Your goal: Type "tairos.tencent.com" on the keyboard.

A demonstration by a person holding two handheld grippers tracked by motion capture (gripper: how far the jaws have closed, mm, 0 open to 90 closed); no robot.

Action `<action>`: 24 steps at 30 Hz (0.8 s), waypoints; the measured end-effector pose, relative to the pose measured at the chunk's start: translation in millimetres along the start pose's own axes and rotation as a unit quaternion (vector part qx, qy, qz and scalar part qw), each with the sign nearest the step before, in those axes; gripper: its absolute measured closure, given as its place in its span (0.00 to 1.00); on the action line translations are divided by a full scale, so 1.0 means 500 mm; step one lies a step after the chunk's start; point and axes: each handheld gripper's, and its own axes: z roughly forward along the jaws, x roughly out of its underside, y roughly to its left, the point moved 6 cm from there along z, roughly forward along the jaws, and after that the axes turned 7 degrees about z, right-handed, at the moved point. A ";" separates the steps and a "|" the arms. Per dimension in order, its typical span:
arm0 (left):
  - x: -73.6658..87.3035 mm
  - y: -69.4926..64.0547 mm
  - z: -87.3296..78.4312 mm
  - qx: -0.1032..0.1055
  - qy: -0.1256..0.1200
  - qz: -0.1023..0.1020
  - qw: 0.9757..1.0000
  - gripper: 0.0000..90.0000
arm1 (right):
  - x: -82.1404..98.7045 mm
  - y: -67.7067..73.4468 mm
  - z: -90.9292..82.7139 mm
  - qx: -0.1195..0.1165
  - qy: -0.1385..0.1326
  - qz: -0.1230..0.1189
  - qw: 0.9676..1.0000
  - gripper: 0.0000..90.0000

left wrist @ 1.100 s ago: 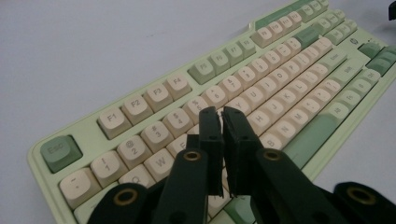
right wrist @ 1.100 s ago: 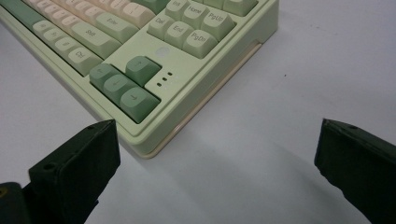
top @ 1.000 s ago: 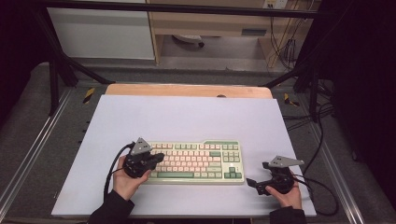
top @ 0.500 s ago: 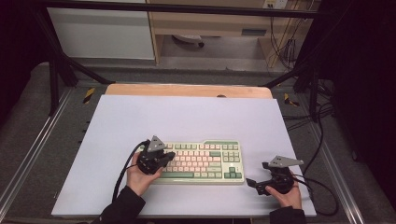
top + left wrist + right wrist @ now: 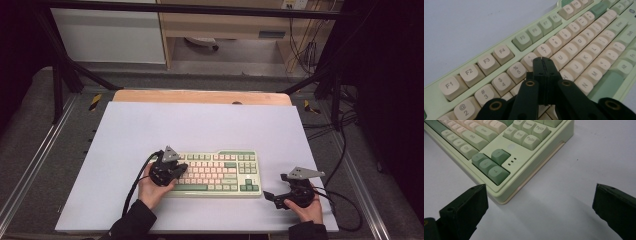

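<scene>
A pale green keyboard [image 5: 220,172] with cream and green keys lies on the white mat, near the front. My left gripper [image 5: 181,168] is over the keyboard's left part with its jaws pressed together and nothing between them. In the left gripper view the shut tips of the left gripper [image 5: 543,60] sit just above the keys [image 5: 574,42] near the 6 key; I cannot tell if they touch. My right gripper [image 5: 270,196] rests on the mat by the keyboard's front right corner. Its jaws stand wide apart in the right gripper view [image 5: 540,188], facing the arrow keys [image 5: 491,163].
The white mat [image 5: 200,125] covers most of the table, with a wooden strip [image 5: 200,96] along its far edge. Cables [image 5: 345,210] trail off the right side. Dark frame bars [image 5: 60,75] stand at both back corners.
My left hand has moved right, from the keyboard's left end to over its keys, and a little lower. The right hand has stayed where it was.
</scene>
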 end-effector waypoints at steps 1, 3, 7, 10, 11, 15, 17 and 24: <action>0.000 0.001 0.000 0.002 -0.001 -0.001 1.000 1.00 | 0.000 0.000 0.000 0.000 0.000 0.001 1.000 0.01; 0.000 0.000 -0.001 0.000 -0.001 0.001 1.000 1.00 | 0.000 0.000 0.000 0.000 0.001 0.001 1.000 0.01; 0.004 -0.001 0.005 -0.001 0.005 0.002 1.000 1.00 | 0.000 0.000 0.000 0.000 0.001 0.000 1.000 0.01; 0.005 -0.001 0.004 0.001 0.002 0.000 1.000 1.00 | 0.000 0.000 0.000 0.000 0.001 0.000 1.000 0.01; 0.005 -0.001 0.003 0.001 0.002 0.000 1.000 1.00 | 0.000 0.000 -0.001 0.000 0.001 0.000 1.000 0.01; 0.002 -0.002 -0.007 0.004 -0.003 0.001 1.000 1.00 | 0.000 0.000 0.000 0.001 0.001 0.000 1.000 0.01; 0.002 -0.002 -0.013 0.003 -0.005 0.001 1.000 1.00 | 0.000 -0.001 0.000 0.000 0.001 0.000 1.000 0.01; 0.007 0.002 -0.037 0.000 -0.006 0.004 1.000 1.00 | 0.000 0.000 -0.001 0.001 0.001 0.001 1.000 0.01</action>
